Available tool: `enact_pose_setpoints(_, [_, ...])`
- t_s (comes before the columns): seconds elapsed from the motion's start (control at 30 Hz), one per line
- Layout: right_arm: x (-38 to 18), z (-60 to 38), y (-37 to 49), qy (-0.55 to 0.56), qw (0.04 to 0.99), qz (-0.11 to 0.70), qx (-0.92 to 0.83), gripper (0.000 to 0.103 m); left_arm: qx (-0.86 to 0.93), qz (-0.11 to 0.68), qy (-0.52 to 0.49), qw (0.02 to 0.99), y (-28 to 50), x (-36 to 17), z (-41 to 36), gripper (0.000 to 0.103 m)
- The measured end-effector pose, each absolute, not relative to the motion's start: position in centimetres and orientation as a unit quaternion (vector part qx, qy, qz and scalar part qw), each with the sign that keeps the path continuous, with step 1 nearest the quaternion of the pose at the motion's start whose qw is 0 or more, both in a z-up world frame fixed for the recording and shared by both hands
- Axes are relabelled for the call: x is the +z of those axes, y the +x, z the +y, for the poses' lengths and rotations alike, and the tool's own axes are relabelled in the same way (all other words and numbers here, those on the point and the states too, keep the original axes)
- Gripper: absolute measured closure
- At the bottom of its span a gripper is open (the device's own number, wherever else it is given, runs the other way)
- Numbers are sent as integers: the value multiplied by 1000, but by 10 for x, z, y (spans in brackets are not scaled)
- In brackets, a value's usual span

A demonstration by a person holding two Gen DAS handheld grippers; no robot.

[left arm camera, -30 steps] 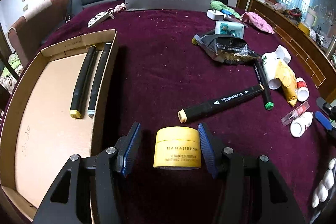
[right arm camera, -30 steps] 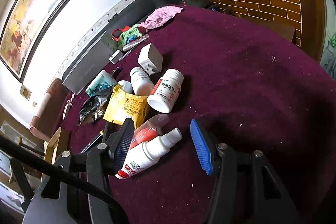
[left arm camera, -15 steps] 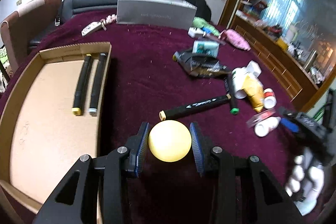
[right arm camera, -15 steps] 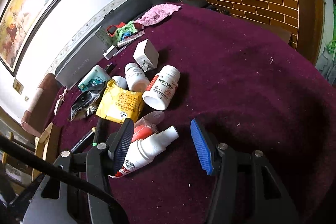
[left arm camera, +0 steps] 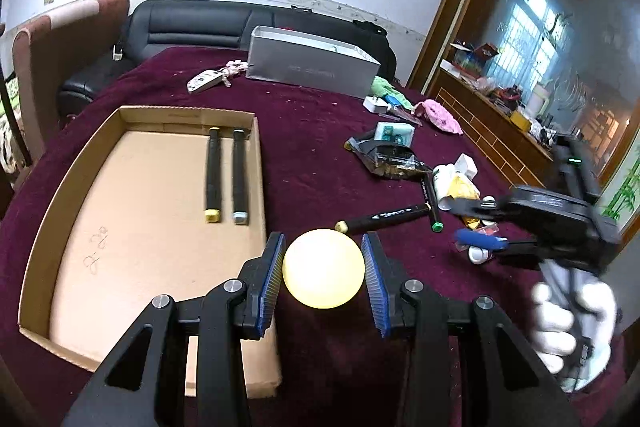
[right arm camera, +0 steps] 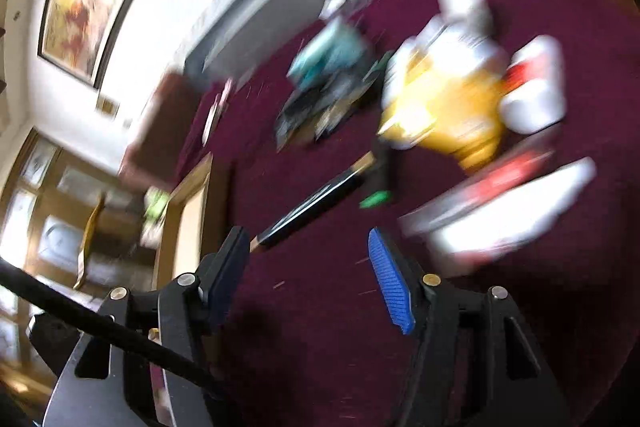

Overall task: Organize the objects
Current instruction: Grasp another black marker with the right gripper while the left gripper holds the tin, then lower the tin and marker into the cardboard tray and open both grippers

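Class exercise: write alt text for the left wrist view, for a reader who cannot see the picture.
The left claw grips a round yellow jar above a maroon tablecloth. To its left, a shallow cardboard box holds two black markers side by side. To the right lie more markers, bottles and packets, and a gloved hand holds the blurred right claw.

Sharp and evenly lit in the left wrist view, with daylight from the window (left arm camera: pixel 536 27) at upper right. Strong fisheye bending and dark corners in both. Blown-out glare on the yellow jar lid (left arm camera: pixel 323 268) (no detail left). Heavy motion smear across the right wrist view; only the fingers (right arm camera: pixel 390 283) crisp.
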State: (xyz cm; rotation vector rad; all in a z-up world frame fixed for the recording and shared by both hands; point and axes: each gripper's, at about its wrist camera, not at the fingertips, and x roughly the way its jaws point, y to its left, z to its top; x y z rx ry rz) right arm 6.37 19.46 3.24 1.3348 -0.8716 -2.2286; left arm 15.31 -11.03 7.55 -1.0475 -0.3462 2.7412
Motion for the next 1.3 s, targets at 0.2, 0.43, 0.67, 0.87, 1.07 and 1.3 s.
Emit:
enact_pose_setpoints(0.2, [5,143,26,535,133,-274,-788,49,930,-121,-339,77,162,76,-142,69])
enact_pose_setpoints(0.43, [13,109,-1,544,59,-209,-811,62,929,-141,-335,76,162,67,-170,69])
enact_pose_setpoints(0.67, [17,75,-6,531,26,-91,-842,78,928,-148,-334,70,160,62,-182,69])
enact_pose_setpoints(0.87, [17,88,4,525,59,-131,-839,91,929,-149,-333,62,163,60,-185,69])
enact_pose_setpoints(1.07, [21,99,20,512,102,-178,-834,91,930,-142,-336,45,164,63,-188,69])
enact_pose_setpoints(1.3, [42,101,30,498,182,-244,-812,90,936,-120,-328,36,150,84,-200,69])
